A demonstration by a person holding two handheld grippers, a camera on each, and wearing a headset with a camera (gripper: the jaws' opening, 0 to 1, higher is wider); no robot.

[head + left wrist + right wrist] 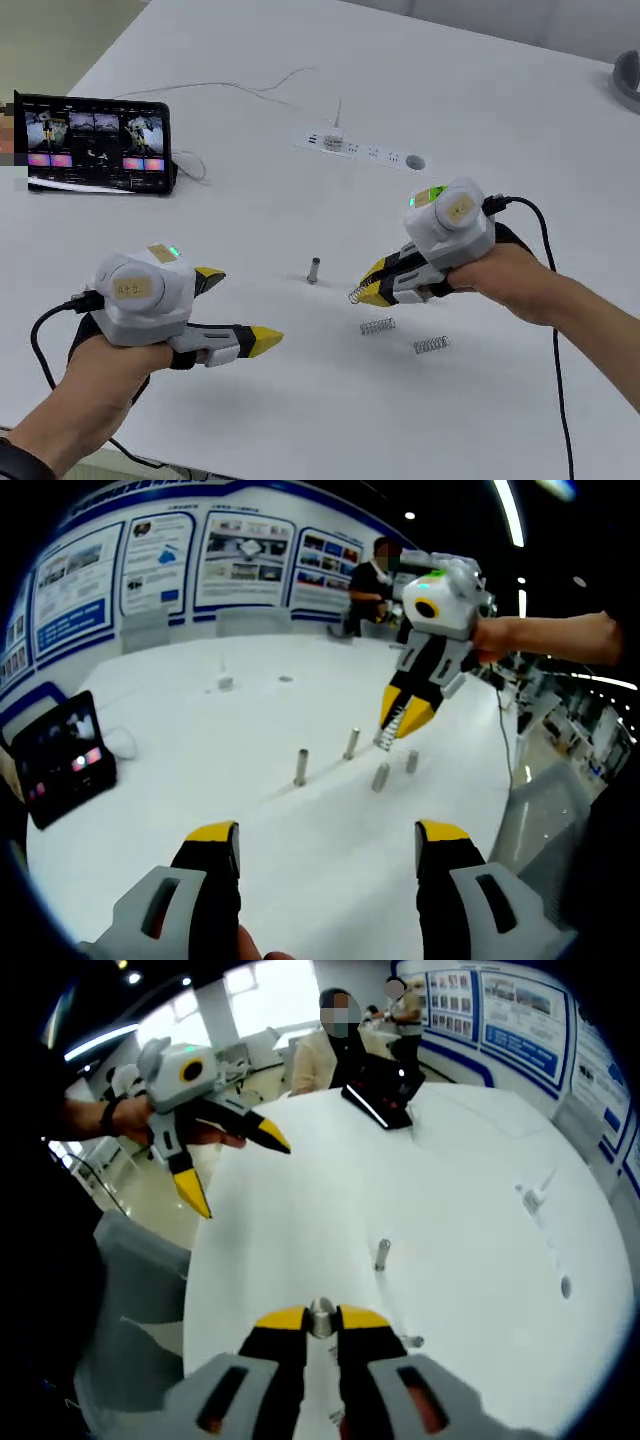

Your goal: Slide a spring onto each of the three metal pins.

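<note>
One small metal pin [314, 270] stands upright on the white table [300, 410]. In the left gripper view it is the nearer pin [301, 766], with what looks like a second pin [351, 743] behind it. My right gripper [360, 293] is shut on a spring [355, 294], its tip just right of the pin and above the table. That spring [320, 1310] shows end-on between the jaws, with the pin [382, 1253] ahead. Two loose springs [377, 326] [431, 344] lie below the right gripper. My left gripper [238, 306] hangs open, holding nothing, left of the pin.
A tablet [95, 145] with a lit screen sits at the far left. A white power strip [360, 150] with cables lies at the back centre. A dark object [628, 78] is at the far right edge. People stand beyond the table [340, 1030].
</note>
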